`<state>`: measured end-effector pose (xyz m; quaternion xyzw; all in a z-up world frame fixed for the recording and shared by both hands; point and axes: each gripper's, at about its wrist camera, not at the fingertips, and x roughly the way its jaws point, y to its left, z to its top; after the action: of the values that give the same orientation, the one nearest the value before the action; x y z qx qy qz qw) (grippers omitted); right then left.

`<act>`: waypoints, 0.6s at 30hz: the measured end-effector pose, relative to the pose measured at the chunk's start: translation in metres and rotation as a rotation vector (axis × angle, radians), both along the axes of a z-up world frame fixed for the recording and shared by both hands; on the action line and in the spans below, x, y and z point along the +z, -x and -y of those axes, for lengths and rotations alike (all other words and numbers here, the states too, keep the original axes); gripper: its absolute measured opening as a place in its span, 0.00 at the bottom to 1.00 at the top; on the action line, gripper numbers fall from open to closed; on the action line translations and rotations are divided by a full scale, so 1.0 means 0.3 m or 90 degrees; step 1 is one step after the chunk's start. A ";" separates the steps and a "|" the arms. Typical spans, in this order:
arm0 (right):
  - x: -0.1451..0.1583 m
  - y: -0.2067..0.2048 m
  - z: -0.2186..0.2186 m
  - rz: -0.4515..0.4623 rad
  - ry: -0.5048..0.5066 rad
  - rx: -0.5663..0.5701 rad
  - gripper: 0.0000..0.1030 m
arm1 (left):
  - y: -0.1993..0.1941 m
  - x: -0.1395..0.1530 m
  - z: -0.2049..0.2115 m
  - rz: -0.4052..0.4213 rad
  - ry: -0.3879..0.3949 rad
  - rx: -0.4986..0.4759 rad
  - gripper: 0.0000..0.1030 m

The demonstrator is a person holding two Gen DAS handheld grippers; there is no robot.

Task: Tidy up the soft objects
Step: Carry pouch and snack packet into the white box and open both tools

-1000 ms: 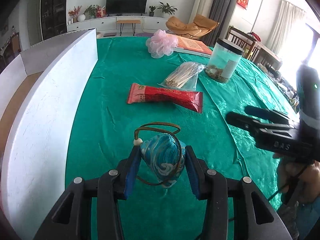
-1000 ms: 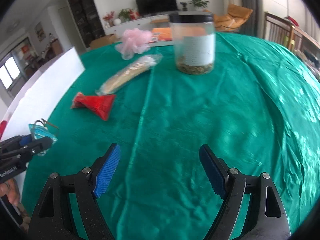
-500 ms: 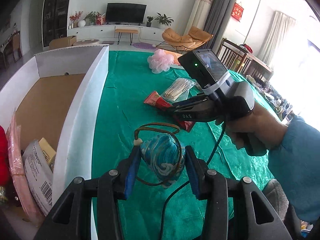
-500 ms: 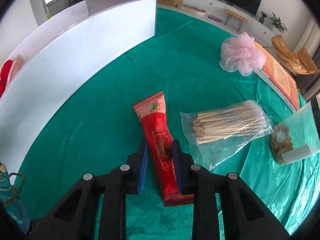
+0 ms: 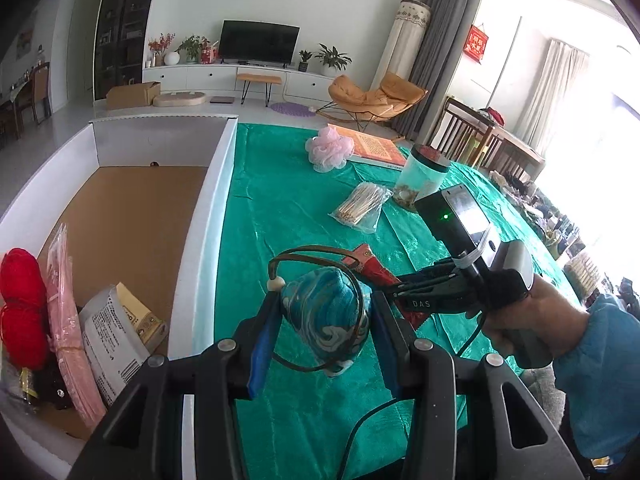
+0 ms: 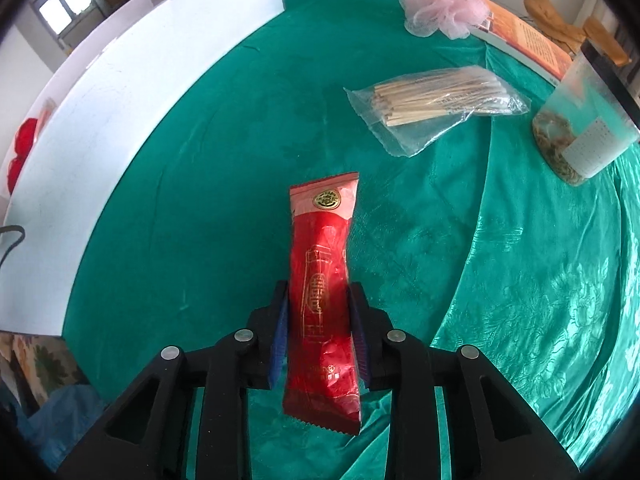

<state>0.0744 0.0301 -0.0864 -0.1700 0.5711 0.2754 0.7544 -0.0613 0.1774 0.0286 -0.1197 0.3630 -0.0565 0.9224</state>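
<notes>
Red packet [image 6: 322,296]: long foil sachet, gripped across its lower middle between the two blue pads; its sealed top end points away from the camera and its serrated bottom edge overhangs toward it. It appears lifted just clear of the cloth, though the fisheye makes that hard to confirm.
Right gripper [image 6: 320,312]: jaws drawn in tight on the red packet, pads pressing both long edges.
Blue pouch [image 5: 326,322]: teardrop-shaped fabric sachet with a swirl pattern, a brown cord loop and a pale bead, held in the air above the cloth.
Left gripper [image 5: 320,332]: narrowly parted, clamped on the blue pouch from both sides.
Right hand [image 5: 532,320]: wraps the right gripper's handle, blue sleeve at the wrist, just beside the pouch in the left wrist view.
White box [image 5: 208,216]: open, cardboard floor, to the left of the pouch; holds a red yarn ball [image 5: 18,280], a pink packet and a printed bag in its near corner.
Green cloth [image 6: 208,168]: covers the table.
Stick bag [image 6: 436,100]: clear bag of wooden sticks, lying flat beyond the red packet.
Pink puff [image 6: 440,8]: far edge, touching an orange book.
Jar [image 6: 584,128]: clear, right of the stick bag.
</notes>
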 end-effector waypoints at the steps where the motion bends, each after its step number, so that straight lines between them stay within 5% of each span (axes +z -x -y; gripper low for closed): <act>1: 0.000 0.011 -0.003 0.011 0.004 -0.004 0.17 | 0.011 0.016 -0.025 0.005 0.001 0.007 0.43; 4: 0.065 0.042 0.011 0.020 -0.057 -0.040 0.14 | 0.049 0.078 -0.124 0.024 -0.016 0.049 0.43; 8: 0.289 0.128 -0.041 0.037 -0.194 -0.027 0.14 | 0.098 0.125 -0.307 0.030 -0.078 0.137 0.43; 15: 0.547 0.314 -0.447 -0.020 -0.394 0.116 0.16 | 0.174 0.050 -0.553 -0.041 -0.149 0.288 0.50; 17: 0.536 0.350 -0.549 -0.048 -0.415 0.153 0.33 | 0.187 0.020 -0.588 -0.050 -0.134 0.313 0.77; 18: 0.523 0.372 -0.580 -0.048 -0.414 0.160 0.61 | 0.194 0.009 -0.595 -0.046 -0.127 0.326 0.91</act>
<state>-0.0372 0.2039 0.0706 0.0204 0.4553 0.5398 0.7077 -0.1195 0.3559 0.0312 -0.1179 0.3574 0.2189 0.9003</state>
